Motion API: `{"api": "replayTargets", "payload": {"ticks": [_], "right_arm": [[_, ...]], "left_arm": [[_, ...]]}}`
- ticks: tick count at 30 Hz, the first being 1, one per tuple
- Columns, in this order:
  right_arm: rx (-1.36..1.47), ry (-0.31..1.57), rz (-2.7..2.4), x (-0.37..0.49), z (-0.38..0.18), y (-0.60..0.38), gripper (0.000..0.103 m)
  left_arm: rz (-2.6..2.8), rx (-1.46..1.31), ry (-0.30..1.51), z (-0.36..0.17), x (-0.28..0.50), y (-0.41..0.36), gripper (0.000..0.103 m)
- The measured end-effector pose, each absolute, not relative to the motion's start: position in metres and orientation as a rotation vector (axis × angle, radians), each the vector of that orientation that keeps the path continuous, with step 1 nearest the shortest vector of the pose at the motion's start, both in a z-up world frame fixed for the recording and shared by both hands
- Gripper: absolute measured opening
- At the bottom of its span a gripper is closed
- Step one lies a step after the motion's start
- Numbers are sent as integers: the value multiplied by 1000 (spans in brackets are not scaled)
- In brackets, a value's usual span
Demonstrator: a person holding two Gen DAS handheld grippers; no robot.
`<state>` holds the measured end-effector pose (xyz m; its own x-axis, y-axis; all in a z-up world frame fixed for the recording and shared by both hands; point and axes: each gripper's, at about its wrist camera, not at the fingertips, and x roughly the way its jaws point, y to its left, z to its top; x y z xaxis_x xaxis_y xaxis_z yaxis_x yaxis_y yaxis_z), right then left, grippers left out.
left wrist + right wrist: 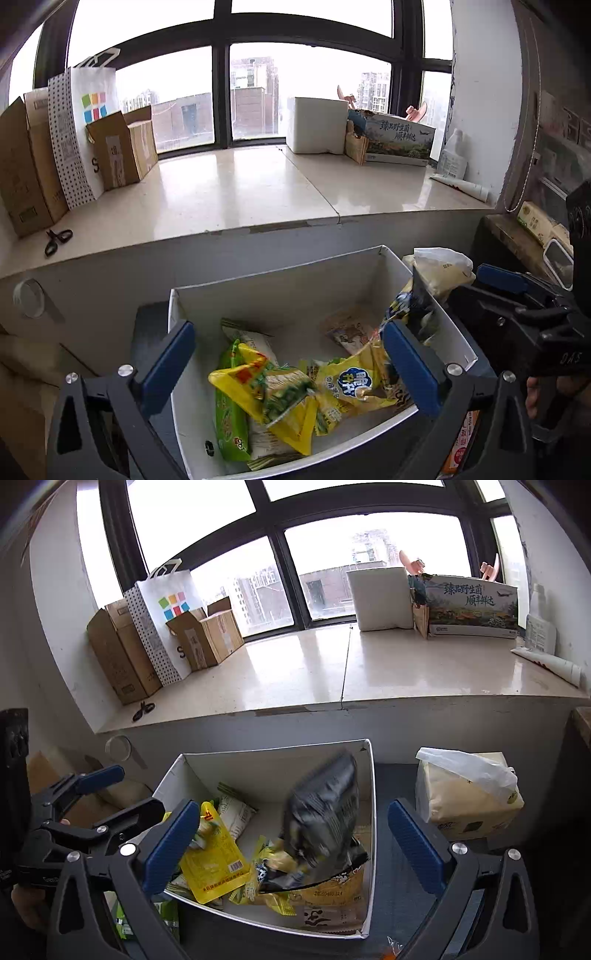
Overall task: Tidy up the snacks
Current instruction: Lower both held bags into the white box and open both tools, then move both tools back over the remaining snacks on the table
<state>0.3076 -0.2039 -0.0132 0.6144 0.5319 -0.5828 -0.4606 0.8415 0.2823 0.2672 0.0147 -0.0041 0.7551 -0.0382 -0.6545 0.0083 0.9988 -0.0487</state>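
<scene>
- One sill under the window, bearing three brown cartons at its left end.
- One white box below it, open-topped, its long axis running toward the sill.
- One black pouch blurred inside the box by its right wall, upright, long axis near vertical.
- Several yellow and green packets heaped on the box floor; exact count unclear.
- Two grippers: left gripper and right gripper, both spread wide above the box, gripping nothing.

From the left wrist view, the left gripper stands wide open and empty above the white box, where yellow and green snack packets lie heaped, with the right gripper at three o'clock and scissors at nine o'clock on the sill.
</scene>
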Motion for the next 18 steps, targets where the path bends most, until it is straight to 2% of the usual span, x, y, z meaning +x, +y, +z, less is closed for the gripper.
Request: {"api": "replayTargets", "payload": {"ticks": [12, 18], "right_arm": [[153, 666, 574, 279, 2, -240, 103], [121, 600, 621, 205, 0, -257, 103]], "left_arm": [[13, -41, 697, -6, 241, 26, 103], [-9, 7, 646, -2, 168, 21, 103]]}}
